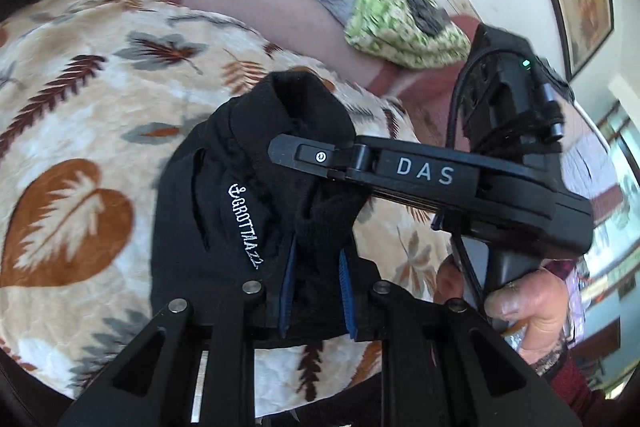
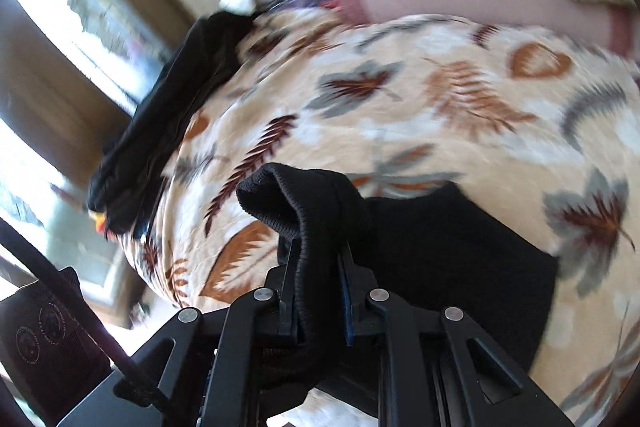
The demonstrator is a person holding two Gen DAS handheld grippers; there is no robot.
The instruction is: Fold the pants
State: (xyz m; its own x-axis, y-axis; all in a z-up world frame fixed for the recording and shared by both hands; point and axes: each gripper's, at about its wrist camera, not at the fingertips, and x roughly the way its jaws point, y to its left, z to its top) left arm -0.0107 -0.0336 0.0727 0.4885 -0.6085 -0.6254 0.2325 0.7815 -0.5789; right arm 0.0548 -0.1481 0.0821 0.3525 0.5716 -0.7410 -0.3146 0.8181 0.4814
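Pants [image 1: 240, 211] of soft black knit are held up just above the leaf-patterned blanket [image 1: 80, 107] of a bed, most of the cloth hanging or resting against it. A bunch of the fabric is clamped between the blue pads of the left tool [image 1: 316, 279]; a ribbed, cuff-like edge is gripped by the right tool [image 2: 318, 287], whose jaws are closed on it. The right tool is also seen in the left view, reaching in from the side with its tip at the same bunched cloth.

The garment is judged light, limp and not slippery, so it will sag and crumple wherever it is unsupported. Hold is best taken at the thicker ribbed edges and seams, well apart, so that the cloth is spread flat before a fold is laid.

A second dark garment [image 2: 168, 99] lies at the blanket's far edge.
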